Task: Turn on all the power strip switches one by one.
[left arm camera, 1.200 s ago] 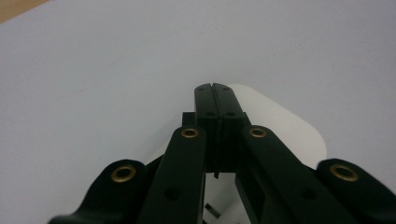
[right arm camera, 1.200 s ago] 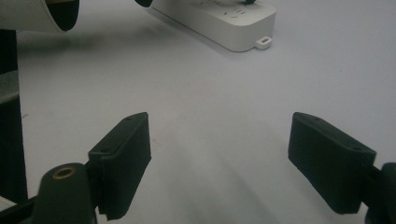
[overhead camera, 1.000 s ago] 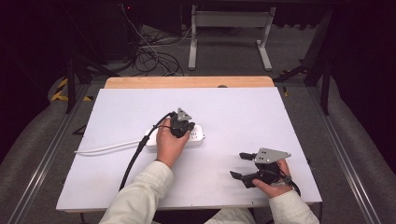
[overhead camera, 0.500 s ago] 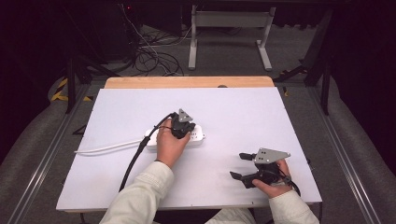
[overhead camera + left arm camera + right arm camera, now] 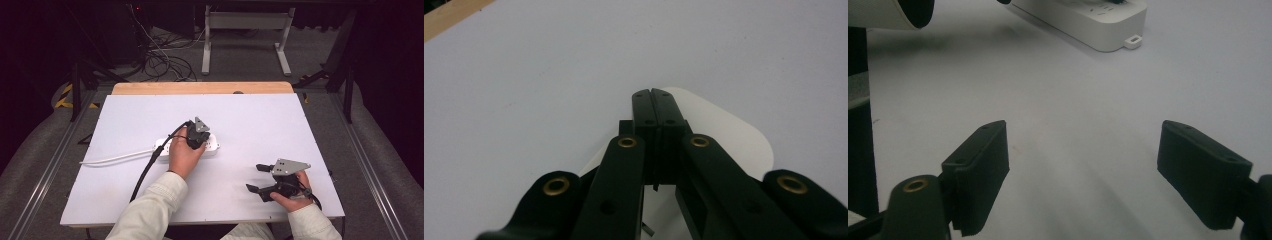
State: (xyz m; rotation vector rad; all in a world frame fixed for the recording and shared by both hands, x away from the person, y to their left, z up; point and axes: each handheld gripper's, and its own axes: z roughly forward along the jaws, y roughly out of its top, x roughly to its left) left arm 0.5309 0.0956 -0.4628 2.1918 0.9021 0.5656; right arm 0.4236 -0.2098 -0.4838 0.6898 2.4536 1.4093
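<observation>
Under left tongs (image 5: 198, 136), power strip (image 5: 212, 146) half hidden

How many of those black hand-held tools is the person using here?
2. The left tool sits over the white power strip mid-table, jaws shut. The right tool is near the table's front right edge, jaws open and empty.

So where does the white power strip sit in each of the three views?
High view: the power strip lies at mid-table, partly under the left gripper and its hand.
Left gripper view: its rounded white end shows just beyond the closed jaws.
Right gripper view: its end lies at the top, far beyond the open jaws.
Shared landmark: the white table top.
</observation>
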